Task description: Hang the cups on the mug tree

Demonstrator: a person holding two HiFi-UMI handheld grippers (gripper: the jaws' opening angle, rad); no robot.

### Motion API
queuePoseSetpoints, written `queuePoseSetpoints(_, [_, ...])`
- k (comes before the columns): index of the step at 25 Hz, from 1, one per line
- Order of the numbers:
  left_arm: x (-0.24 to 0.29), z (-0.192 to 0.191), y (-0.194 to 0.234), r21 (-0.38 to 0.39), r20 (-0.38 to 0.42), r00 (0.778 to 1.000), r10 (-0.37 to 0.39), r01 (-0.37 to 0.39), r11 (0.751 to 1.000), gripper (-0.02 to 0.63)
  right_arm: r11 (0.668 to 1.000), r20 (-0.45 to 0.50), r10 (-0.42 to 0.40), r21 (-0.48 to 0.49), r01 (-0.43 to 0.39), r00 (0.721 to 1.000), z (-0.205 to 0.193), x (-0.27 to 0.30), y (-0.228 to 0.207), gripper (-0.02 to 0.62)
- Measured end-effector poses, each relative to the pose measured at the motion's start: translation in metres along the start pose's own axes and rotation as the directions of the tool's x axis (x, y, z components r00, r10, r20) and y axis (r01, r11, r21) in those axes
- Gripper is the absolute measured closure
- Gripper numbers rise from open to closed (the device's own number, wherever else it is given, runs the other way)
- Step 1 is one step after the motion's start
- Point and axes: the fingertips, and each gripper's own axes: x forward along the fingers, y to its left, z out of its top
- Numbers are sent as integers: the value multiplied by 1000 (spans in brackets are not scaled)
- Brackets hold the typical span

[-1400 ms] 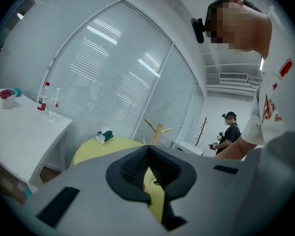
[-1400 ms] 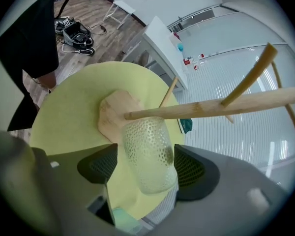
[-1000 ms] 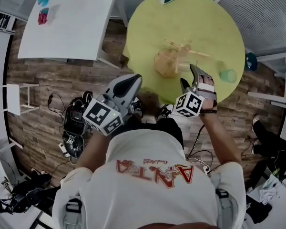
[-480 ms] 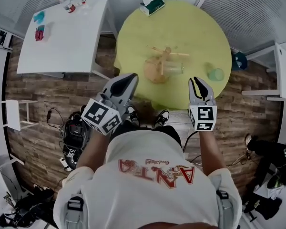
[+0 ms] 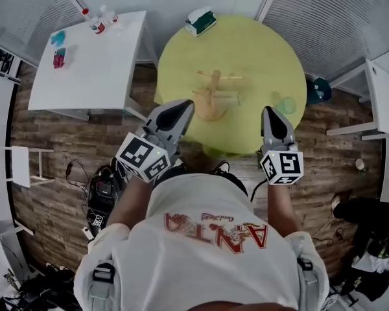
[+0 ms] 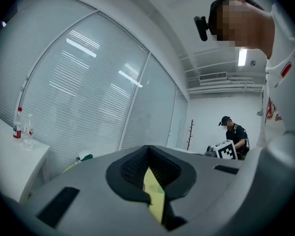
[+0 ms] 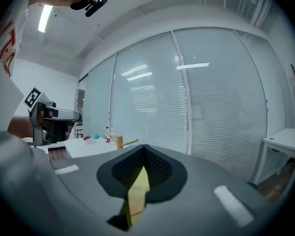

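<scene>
The round yellow surface (image 5: 259, 50) carries everything the task needs. Near its middle stands the wooden mug tree (image 5: 214, 83), a light post with thin pegs on a rounded base. It looks easy to tip, so a cup wants hooking on gently rather than pushing. Touching its foot on the right lies what seems a clear cup (image 5: 228, 98), though it is too blurred to tell whether it hangs from a low peg or rests on its side. 1 small green cup (image 5: 286, 104) sits upright near the right edge, well apart from the tree. It is probably light, stiff plastic with a smooth, slippery wall, so I judge the rim or the handle the safest place to pinch; the handle's direction cannot be made out. Whether either cup holds anything is too small to see. A tissue box (image 5: 200, 21) lies at the far edge. The left gripper (image 5: 179, 109) hovers at the near rim with its fingers together and nothing between them. The right gripper (image 5: 270, 113) hangs just short of the green cup, with its fingers likewise pressed together and empty.
</scene>
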Motion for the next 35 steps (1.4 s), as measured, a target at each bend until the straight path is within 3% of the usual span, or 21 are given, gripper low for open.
queuePoseSetpoints(13, [15,5,-17,48,-21,999,-25,26,999,598,1000,21,-2,26,1,1000,5,-4,-1,592])
queuePoseSetpoints(35, [31,-1,-30,9,-26,997,-67,68,998,598,997,-16,-65,30,65,998,-9,-18,-31,592])
